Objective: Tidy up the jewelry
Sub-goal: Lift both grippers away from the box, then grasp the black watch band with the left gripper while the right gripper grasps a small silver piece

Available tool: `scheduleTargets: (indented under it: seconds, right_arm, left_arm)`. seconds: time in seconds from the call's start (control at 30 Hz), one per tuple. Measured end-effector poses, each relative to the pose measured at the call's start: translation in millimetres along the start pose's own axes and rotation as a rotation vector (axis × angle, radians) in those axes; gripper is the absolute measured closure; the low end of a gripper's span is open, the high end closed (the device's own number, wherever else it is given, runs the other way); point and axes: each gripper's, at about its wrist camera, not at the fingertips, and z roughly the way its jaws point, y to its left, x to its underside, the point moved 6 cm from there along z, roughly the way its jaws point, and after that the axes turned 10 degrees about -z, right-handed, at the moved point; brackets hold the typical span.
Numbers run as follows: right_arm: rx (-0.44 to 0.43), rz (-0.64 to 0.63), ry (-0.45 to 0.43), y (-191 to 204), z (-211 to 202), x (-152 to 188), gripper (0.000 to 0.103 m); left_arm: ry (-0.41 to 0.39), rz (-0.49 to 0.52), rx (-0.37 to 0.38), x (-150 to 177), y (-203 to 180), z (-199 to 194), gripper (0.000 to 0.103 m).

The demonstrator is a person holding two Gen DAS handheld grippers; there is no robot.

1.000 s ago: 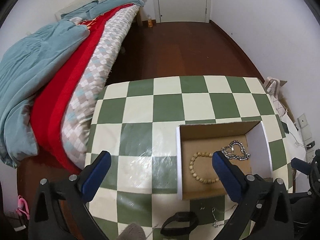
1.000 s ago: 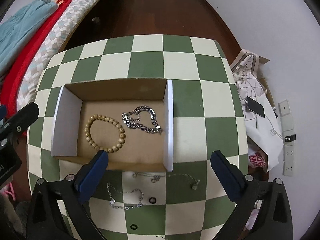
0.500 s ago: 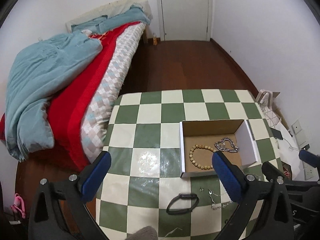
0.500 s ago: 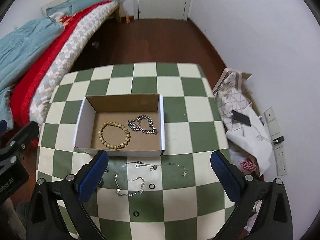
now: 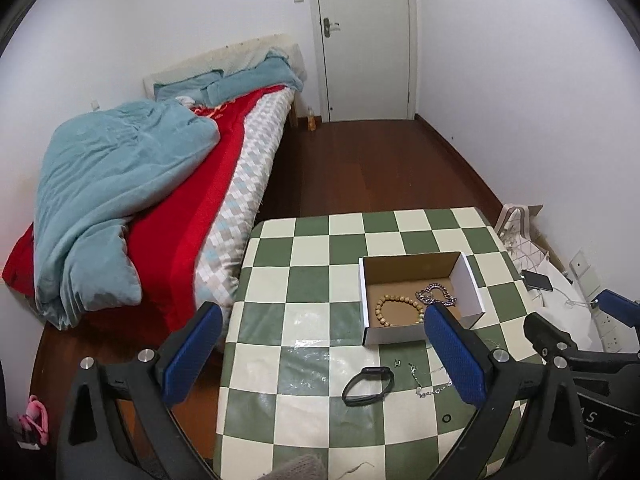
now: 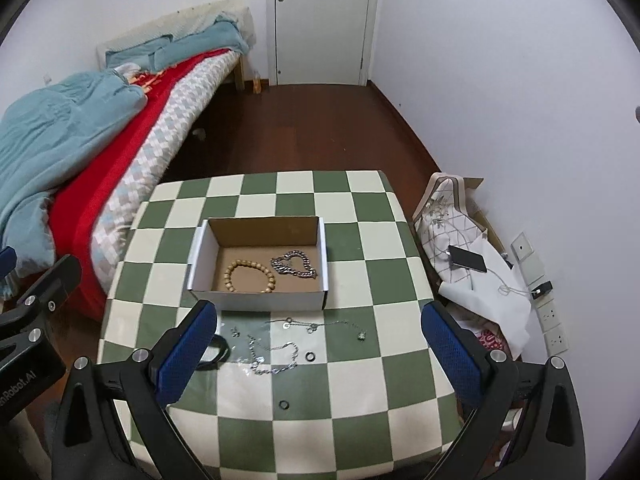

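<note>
An open cardboard box (image 6: 256,301) (image 5: 394,336) sits on the green-and-cream checked table (image 6: 362,280). Inside it lie a wooden bead bracelet (image 6: 250,278) (image 5: 400,310) and a heavy silver chain (image 6: 294,265) (image 5: 436,295). In front of the box lie a thin necklace (image 6: 320,325), a thin silver bracelet (image 6: 274,356) (image 5: 432,385), two small dark rings (image 6: 310,356) (image 6: 283,405) and a black band (image 5: 368,380). My left gripper (image 5: 322,344) and right gripper (image 6: 320,340) hang high above the table's near edge, both open and holding nothing.
A bed with red and teal bedding (image 5: 132,200) runs along the table's left side. Against the right wall, a patterned bag (image 6: 444,216), a white bag with a phone (image 6: 467,259) on it and wall sockets (image 6: 554,338). Wooden floor and a shut door (image 6: 320,20) lie beyond.
Both grippers have risen and drawn back from the table, so the box and jewelry look smaller and more of the room shows. Nothing on the table has moved.
</note>
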Motion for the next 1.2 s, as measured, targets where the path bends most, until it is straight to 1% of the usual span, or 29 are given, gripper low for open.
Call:
scheduleTargets:
  seconds: [0.17, 0.27, 0.37, 0.47, 0.5, 0.53, 0.57, 0.63, 0.67, 0.7, 0.77, 0.87, 0.97, 1.07, 1.13, 1.17, 1.2]
  right_arm:
    - [-0.017, 0.006, -0.018, 7.0, -16.0, 10.3, 0.000]
    - [-0.035, 0.020, -0.009, 9.6, -12.0, 18.2, 0.000]
    - [-0.050, 0.031, 0.025, 9.0, 2.9, 30.4, 0.000]
    - [-0.067, 0.052, 0.087, 8.0, 29.4, 47.5, 0.000]
    - [-0.071, 0.057, 0.106, 7.8, 37.8, 52.3, 0.000]
    - [-0.080, 0.066, 0.133, 7.8, 48.6, 59.6, 0.000]
    - [-0.089, 0.078, 0.160, 7.5, 60.4, 67.3, 0.000]
    - [-0.107, 0.104, 0.206, 7.4, 84.6, 83.0, 0.003]
    - [-0.110, 0.107, 0.222, 7.8, 94.3, 88.2, 0.010]
    - [-0.112, 0.113, 0.240, 8.4, 106.0, 94.7, 0.019]
    - [-0.120, 0.126, 0.274, 10.7, 126.7, 105.0, 0.026]
    - [-0.129, 0.149, 0.296, 14.4, 151.2, 113.4, 0.028]
    - [-0.141, 0.174, 0.318, 18.8, 173.1, 119.5, 0.031]
    - [-0.147, 0.186, 0.328, 23.7, 187.7, 122.0, 0.033]
    - [-0.148, 0.187, 0.334, 27.1, 194.9, 123.8, 0.036]
    - [-0.147, 0.185, 0.341, 29.0, 198.9, 125.4, 0.039]
    - [-0.144, 0.182, 0.342, 30.8, 201.5, 126.8, 0.040]
  left_arm:
    - [-0.022, -0.006, -0.009, 5.3, 6.7, -13.1, 0.000]
    - [-0.049, -0.010, -0.028, 10.5, 12.5, -14.8, 0.000]
    - [-0.066, 0.004, -0.092, 21.1, 22.2, -2.0, 0.000]
    - [-0.047, 0.035, -0.183, 36.2, 31.5, 19.2, 0.000]
    - [-0.032, 0.052, -0.217, 43.4, 34.8, 30.2, 0.000]
    - [-0.020, 0.064, -0.235, 49.3, 36.8, 38.4, 0.000]
    - [-0.002, 0.087, -0.273, 58.1, 39.5, 52.1, 0.000]
    - [0.035, 0.115, -0.300, 69.7, 41.1, 69.9, 0.000]
    - [0.054, 0.126, -0.315, 75.8, 42.2, 80.2, 0.000]
    - [0.085, 0.135, -0.326, 83.9, 43.5, 93.7, 0.000]
    - [0.124, 0.146, -0.330, 92.7, 42.3, 108.3, 0.000]
    - [0.197, 0.154, -0.315, 105.6, 36.7, 133.8, 0.000]
    - [0.282, 0.167, -0.274, 117.8, 25.9, 158.3, 0.000]
    - [0.327, 0.182, -0.244, 124.5, 16.5, 172.5, 0.001]
    - [0.356, 0.192, -0.214, 129.1, 8.9, 181.2, 0.004]
    - [0.365, 0.193, -0.207, 130.2, 6.7, 184.1, 0.011]
    - [0.379, 0.198, -0.193, 133.0, 3.4, 187.4, 0.021]
